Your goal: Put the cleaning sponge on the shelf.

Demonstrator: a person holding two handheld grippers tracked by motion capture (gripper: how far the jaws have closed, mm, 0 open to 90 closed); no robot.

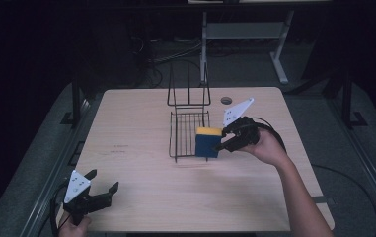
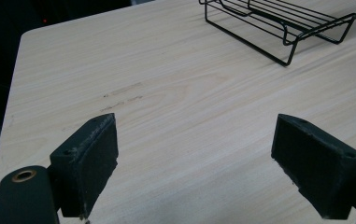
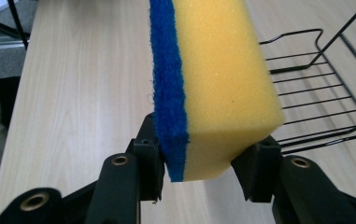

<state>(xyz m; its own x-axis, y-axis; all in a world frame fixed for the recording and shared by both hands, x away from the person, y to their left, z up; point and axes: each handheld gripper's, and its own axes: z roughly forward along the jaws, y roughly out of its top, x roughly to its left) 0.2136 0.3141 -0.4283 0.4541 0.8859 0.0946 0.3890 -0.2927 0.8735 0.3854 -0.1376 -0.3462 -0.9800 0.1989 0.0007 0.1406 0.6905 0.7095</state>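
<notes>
Your right gripper (image 1: pixel 223 142) is clamping the yellow-and-blue sponge (image 1: pixel 207 142) between both pads, holding it at the near right edge of the wire rack (image 1: pixel 188 129). Your left gripper (image 1: pixel 102 185) is standing wide open, gripping nothing, above the worktop (image 1: pixel 141 192).

One sponge (image 1: pixel 207 142) is showing, yellow with a blue face. One black wire rack (image 1: pixel 188 129) is sitting on one wooden worktop (image 1: pixel 141 163). Two grippers are showing, left (image 1: pixel 101 185) and right (image 1: pixel 218 139).
</notes>
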